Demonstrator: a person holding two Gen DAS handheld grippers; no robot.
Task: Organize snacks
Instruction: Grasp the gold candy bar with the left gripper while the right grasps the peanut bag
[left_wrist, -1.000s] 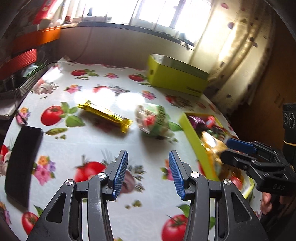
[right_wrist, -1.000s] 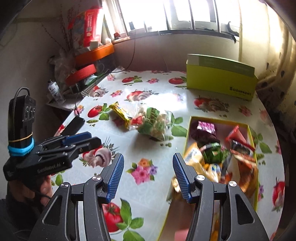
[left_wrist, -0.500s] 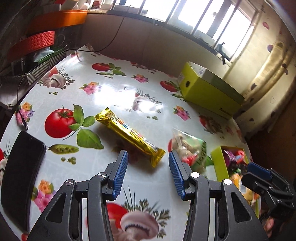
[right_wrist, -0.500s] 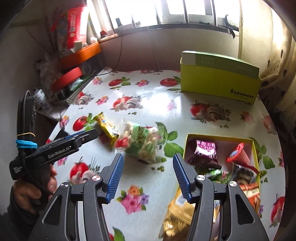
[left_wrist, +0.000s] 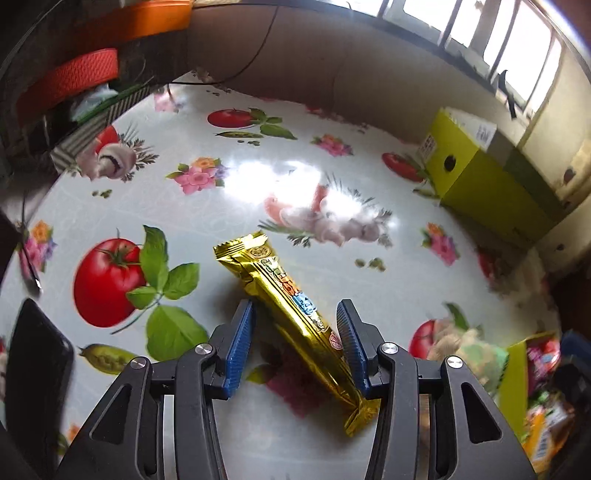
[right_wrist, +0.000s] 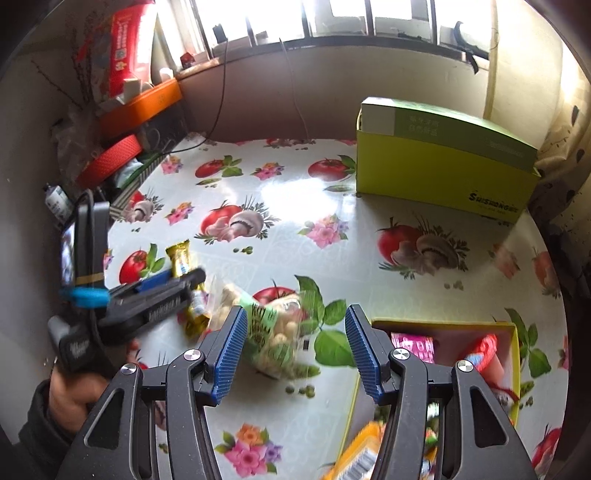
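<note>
The step in hand looks like picking up the gold bar (left_wrist: 291, 317) from the table (left_wrist: 258, 192) to move it to the yellow tray (right_wrist: 515, 354) of snacks. The left gripper (left_wrist: 295, 347) stands over the bar with jaws wide, one blue pad on each side, and nothing is gripped yet. The bar lies flat, its long axis running from about 11 o'clock, the far crimped end, to 5 o'clock, the near end by the right-hand pad. So it sits skewed between the pads, not square to them. The next move likely calls for a small twist to square up, then closing across the bar's width.

The right gripper (right_wrist: 295, 350) hangs open above the nut bag (right_wrist: 273, 332), just at 3 o'clock from the bar, holding nothing.
</note>
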